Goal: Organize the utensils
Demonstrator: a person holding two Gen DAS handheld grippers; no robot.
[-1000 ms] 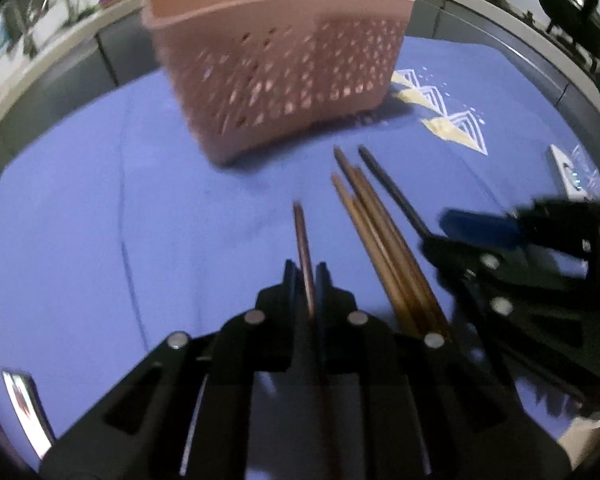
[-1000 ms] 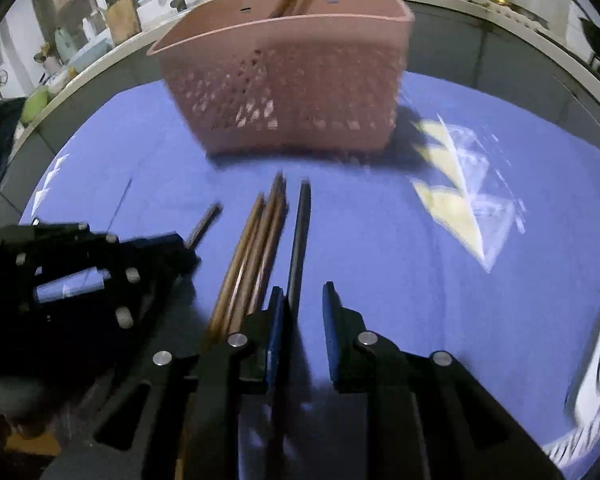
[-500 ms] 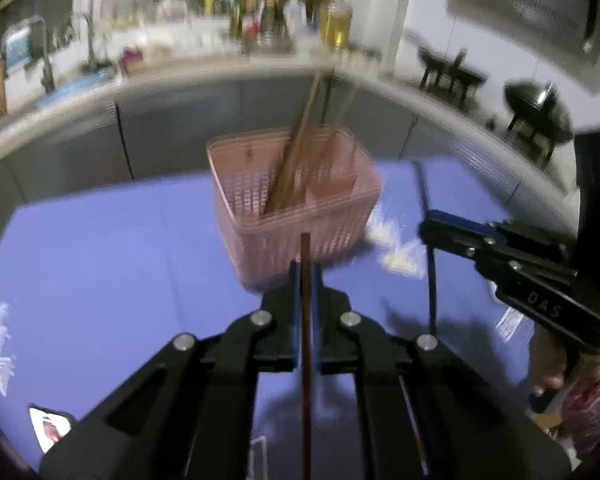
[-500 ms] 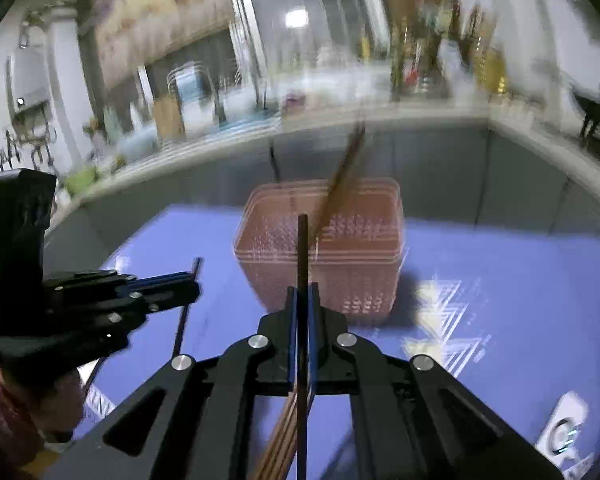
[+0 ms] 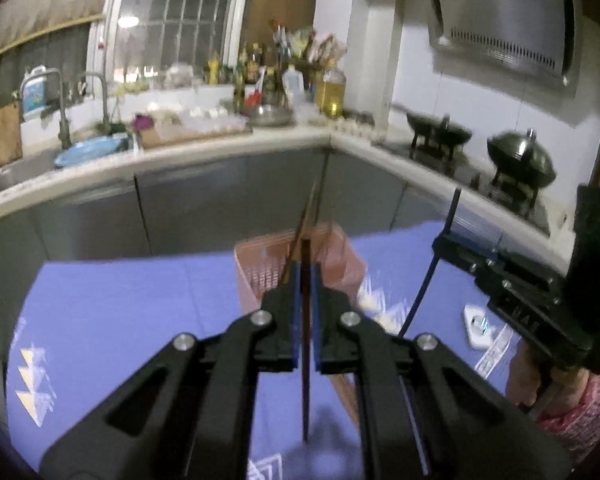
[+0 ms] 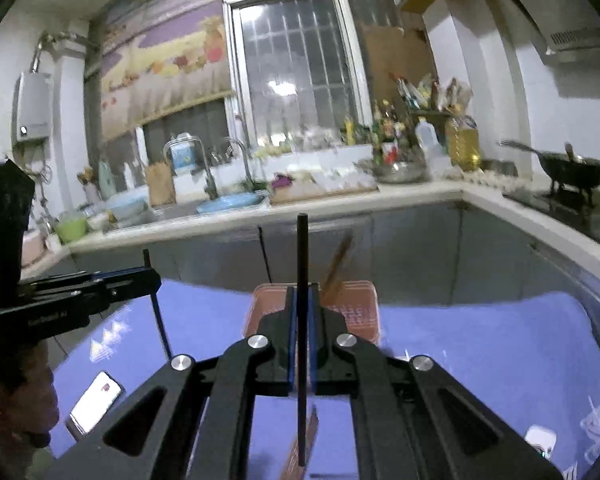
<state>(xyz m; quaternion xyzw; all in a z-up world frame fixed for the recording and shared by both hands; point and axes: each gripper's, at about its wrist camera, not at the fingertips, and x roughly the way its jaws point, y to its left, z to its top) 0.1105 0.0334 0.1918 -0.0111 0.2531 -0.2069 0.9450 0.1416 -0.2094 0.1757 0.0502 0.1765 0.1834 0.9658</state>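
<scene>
My left gripper is shut on a brown chopstick that stands upright between its fingers, high above the blue cloth. My right gripper is shut on a black chopstick, also upright; it shows at the right of the left wrist view. The pink perforated basket stands on the cloth beyond both grippers, with brown chopsticks leaning in it. More brown chopsticks lie on the cloth below.
The blue cloth covers the table. A white phone lies at its left edge and a white device at its right. A grey counter with sink, bottles and woks runs behind.
Both grippers have risen from the cloth, each lifting a chopstick, and tilted up so the kitchen wall shows. The basket now looks smaller and lower in both views.
</scene>
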